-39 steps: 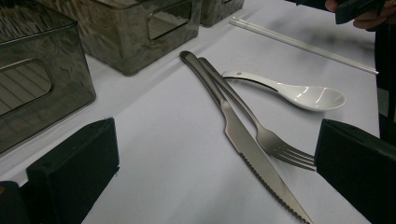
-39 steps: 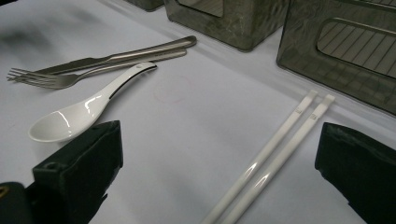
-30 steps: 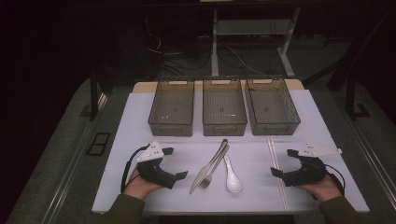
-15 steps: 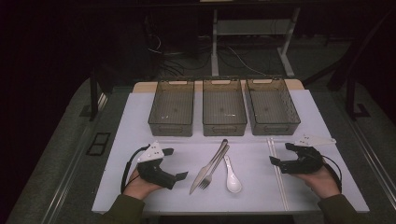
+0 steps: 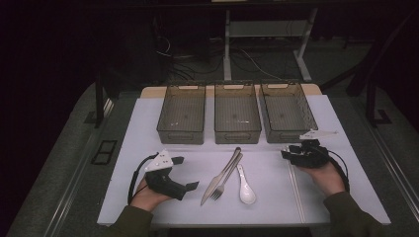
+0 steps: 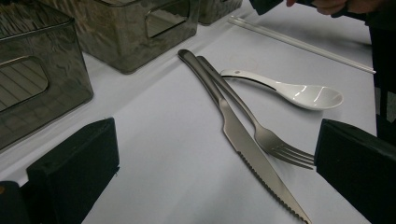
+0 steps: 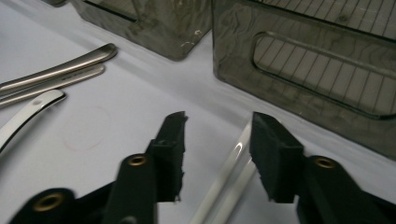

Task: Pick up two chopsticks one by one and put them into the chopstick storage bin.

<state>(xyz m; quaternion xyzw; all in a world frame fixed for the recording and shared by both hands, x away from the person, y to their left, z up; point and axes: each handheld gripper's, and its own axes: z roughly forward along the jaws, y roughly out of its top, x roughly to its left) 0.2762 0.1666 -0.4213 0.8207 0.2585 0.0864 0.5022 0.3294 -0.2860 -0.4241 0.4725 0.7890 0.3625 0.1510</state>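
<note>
A steel knife (image 5: 219, 178), a fork (image 5: 227, 174) and a white ceramic spoon (image 5: 244, 186) lie side by side at mid-table. A pair of thin white chopsticks (image 5: 293, 187) lies to their right. My left gripper (image 5: 186, 172) rests left of the knife, open wide, with nothing between its jaws. In the left gripper view the knife (image 6: 243, 140), fork (image 6: 264, 137) and spoon (image 6: 303, 95) lie ahead of that gripper (image 6: 217, 140). My right gripper (image 5: 285, 154) stands open over the chopsticks' far end. In the right gripper view the chopsticks (image 7: 231, 175) run between the jaws of the gripper (image 7: 219, 128).
Three empty smoky plastic bins (image 5: 181, 114) (image 5: 237, 113) (image 5: 287, 111) stand in a row at the back of the white mat (image 5: 148, 128). The right bin (image 7: 327, 60) is just beyond my right gripper. Dark floor surrounds the table.
My right gripper has moved forward and a little left, from beside the chopsticks to astride their far end near the bins. The left gripper has hardly moved.
</note>
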